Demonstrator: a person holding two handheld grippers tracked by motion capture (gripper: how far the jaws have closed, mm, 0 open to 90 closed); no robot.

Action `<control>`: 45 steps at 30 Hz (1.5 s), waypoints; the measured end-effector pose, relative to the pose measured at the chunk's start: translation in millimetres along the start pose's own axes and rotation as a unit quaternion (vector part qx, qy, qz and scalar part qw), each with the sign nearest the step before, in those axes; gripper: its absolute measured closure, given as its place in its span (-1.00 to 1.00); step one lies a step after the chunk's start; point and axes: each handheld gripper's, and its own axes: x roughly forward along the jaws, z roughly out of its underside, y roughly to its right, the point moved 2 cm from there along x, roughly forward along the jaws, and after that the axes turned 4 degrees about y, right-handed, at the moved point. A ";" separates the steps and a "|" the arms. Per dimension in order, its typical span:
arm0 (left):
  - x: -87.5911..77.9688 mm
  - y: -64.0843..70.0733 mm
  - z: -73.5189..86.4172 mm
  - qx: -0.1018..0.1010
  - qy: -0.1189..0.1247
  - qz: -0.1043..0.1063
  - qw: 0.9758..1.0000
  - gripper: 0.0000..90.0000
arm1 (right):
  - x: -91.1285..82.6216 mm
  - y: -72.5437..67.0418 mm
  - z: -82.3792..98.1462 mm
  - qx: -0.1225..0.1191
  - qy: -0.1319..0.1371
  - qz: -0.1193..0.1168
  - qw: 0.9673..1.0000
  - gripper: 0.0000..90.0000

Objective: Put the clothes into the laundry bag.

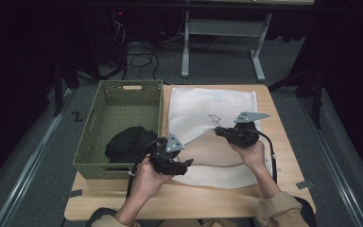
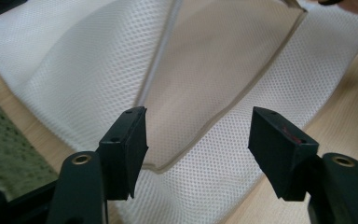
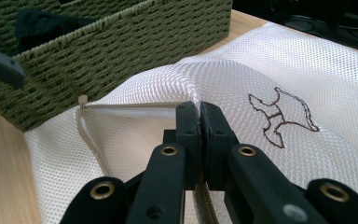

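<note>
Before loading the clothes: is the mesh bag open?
Open: the right gripper lifts the mesh bag's upper edge, so its mouth gapes.

Desk [image 1: 283, 189] at centre: green basket [image 1: 118, 101] at left holding black cloth [image 1: 127, 142]; white mesh bag [image 1: 208, 113] beside it. Right tool [image 1: 223, 131] pinches the bag's raised edge; left tool [image 1: 184, 164] hovers lower centre.

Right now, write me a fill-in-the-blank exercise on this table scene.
1. The right hand-held gripper is shut on the white mesh ____.
2. The left hand-held gripper has its jaws ____.
3. The black cloth lies inside the green ____.
4. The outline stitched on the mesh is ____ in colour.

Missing words: bag; open; basket; brown
</note>
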 end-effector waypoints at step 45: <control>-49.6 -117.6 16.9 -0.145 -0.031 -0.122 0.981 -0.64 | 0.8 4.8 1.3 0.008 -0.004 -0.004 1.000 0.95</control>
